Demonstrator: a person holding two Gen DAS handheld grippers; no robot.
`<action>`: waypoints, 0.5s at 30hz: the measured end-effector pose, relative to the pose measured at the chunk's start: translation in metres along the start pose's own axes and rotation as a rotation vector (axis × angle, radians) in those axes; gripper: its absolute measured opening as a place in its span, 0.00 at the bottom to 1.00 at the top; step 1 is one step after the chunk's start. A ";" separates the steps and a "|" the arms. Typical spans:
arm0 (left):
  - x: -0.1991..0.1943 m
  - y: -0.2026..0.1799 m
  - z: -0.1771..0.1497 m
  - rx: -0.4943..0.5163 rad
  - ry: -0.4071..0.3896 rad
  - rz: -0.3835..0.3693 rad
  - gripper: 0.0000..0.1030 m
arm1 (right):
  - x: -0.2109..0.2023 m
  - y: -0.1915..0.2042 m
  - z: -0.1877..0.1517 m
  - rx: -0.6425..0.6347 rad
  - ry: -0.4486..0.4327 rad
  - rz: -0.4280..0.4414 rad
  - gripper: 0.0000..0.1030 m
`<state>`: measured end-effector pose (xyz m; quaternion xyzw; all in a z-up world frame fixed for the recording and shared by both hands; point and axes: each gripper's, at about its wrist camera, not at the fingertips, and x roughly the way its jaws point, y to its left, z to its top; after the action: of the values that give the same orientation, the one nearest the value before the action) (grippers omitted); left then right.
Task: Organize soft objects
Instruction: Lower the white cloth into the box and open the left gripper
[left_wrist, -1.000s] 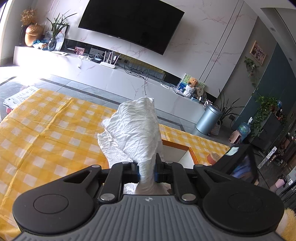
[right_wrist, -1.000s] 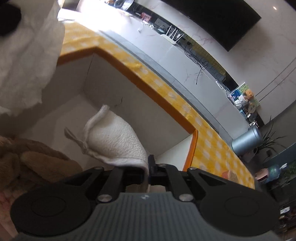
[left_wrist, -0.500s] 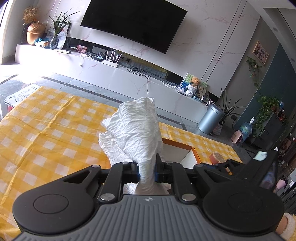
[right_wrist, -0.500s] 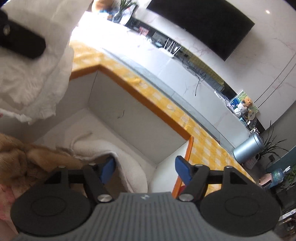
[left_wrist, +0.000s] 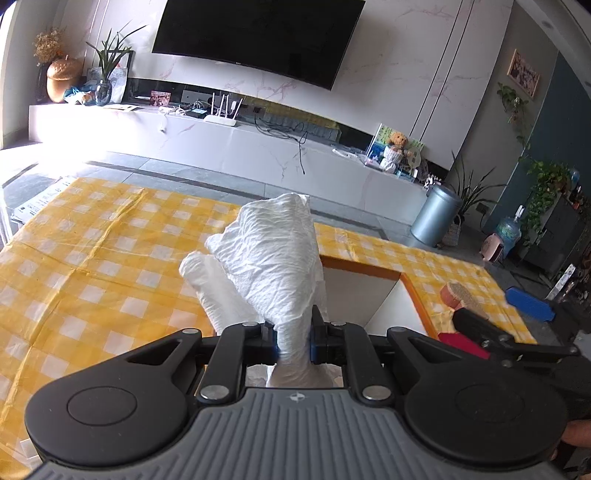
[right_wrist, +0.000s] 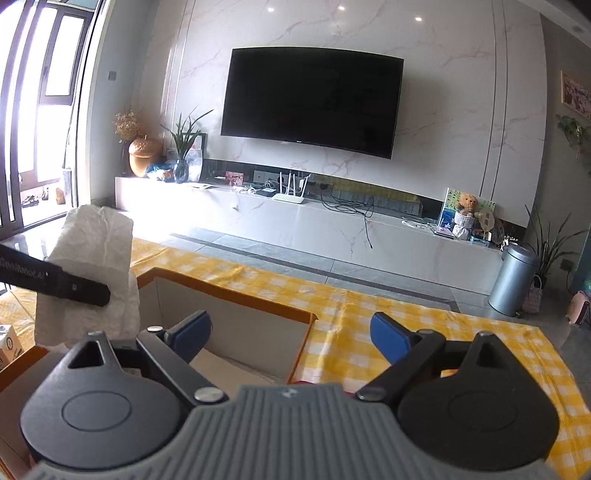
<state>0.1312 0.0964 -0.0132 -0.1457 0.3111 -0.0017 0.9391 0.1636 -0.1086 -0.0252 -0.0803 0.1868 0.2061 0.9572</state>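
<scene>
My left gripper (left_wrist: 293, 332) is shut on a crumpled white cloth (left_wrist: 273, 258) and holds it upright above the near left corner of the open white box (left_wrist: 354, 295) with an orange rim. The same cloth (right_wrist: 88, 273) shows at the left of the right wrist view, pinched by a black finger (right_wrist: 55, 284). My right gripper (right_wrist: 290, 332) is open and empty, raised above the box's (right_wrist: 236, 325) right rim. In the left wrist view its blue pad (left_wrist: 530, 304) shows at the far right.
The box sits on a table with a yellow checked cloth (left_wrist: 92, 266). A small round tan object (left_wrist: 460, 295) and something red (left_wrist: 461, 343) lie right of the box. A TV wall, a low white cabinet (right_wrist: 332, 225) and a grey bin (right_wrist: 511, 278) stand beyond the table.
My right gripper let go of a white towel inside the box, opened, and rose up and back to look across the room. My left gripper keeps its hold on the cloth, little moved.
</scene>
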 end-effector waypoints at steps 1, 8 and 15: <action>0.005 0.000 -0.001 0.004 0.011 0.001 0.15 | 0.001 -0.002 0.000 0.012 -0.001 -0.003 0.90; 0.033 -0.006 -0.004 0.076 0.072 0.070 0.16 | 0.009 -0.008 -0.004 0.088 0.046 -0.012 0.90; 0.049 -0.024 -0.016 0.187 0.156 0.252 0.18 | -0.002 -0.006 -0.002 0.072 -0.005 -0.050 0.90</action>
<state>0.1636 0.0647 -0.0479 -0.0169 0.3971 0.0756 0.9145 0.1634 -0.1151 -0.0261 -0.0500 0.1897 0.1757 0.9647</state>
